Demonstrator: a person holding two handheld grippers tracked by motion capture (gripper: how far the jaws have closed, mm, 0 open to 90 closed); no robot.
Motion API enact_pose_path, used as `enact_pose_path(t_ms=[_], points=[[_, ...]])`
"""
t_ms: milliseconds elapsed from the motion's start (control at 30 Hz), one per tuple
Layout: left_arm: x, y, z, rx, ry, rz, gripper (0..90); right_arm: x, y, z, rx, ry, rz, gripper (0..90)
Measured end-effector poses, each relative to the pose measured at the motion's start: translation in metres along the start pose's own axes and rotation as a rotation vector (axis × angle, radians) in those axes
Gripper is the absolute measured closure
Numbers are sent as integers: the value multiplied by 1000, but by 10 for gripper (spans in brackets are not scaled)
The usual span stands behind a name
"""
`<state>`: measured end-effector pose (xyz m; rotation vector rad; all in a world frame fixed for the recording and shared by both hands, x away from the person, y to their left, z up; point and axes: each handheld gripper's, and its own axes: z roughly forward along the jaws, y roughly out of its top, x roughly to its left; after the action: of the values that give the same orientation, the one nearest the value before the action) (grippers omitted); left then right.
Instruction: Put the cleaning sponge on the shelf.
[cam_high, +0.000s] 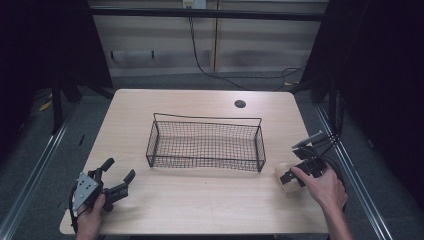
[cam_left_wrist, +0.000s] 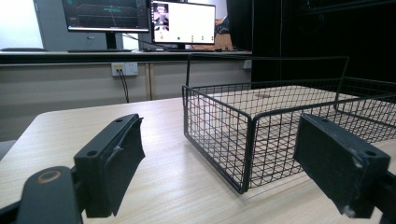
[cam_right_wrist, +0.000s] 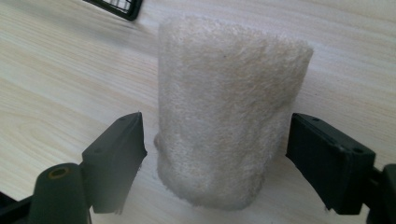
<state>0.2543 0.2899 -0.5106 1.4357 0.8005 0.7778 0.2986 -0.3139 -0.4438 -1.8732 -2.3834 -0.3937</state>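
Item: fibrous roll, pale cream, cylinder-shaped, with a fuzzy, loofah-like surface.

Location: lies on the worktop near its right edge, just off the right end of the wire basket and apart from it. In the high view the roll is partly covered by the right gripper.

Right gripper: jaws spread, one on either side of the roll in the right gripper view. There is a clear gap on the left side and a narrow one on the right, so the pads are not pressing yet.

Left gripper: jaws spread and holding nothing, resting low at the near left corner of the worktop and facing the basket's short end.

Handling, as judged:
- Weight: likely very light, since the body looks airy and open-textured.
- Stiffness: probably springy. It should give under the pads before it firms up, so the jaws need to close well past first contact.
- Surface: coarse and matted, so it should grip well against the pads with little risk of slipping.
- Fragility: low. Crushing would deform it rather than break it, though loose fibres may shed.

Where to hold: across the middle of the curved side, with the pads opposite each other. A hold near either end could squeeze the roll out or tip it.

Basket: black mesh, open top, empty.
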Motion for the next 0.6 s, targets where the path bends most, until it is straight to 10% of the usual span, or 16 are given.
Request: enact_pose_path(t_ms=[600], points=[[0,0,0,0,0,0,155,2,-1,18,52,-6,-10,310]])
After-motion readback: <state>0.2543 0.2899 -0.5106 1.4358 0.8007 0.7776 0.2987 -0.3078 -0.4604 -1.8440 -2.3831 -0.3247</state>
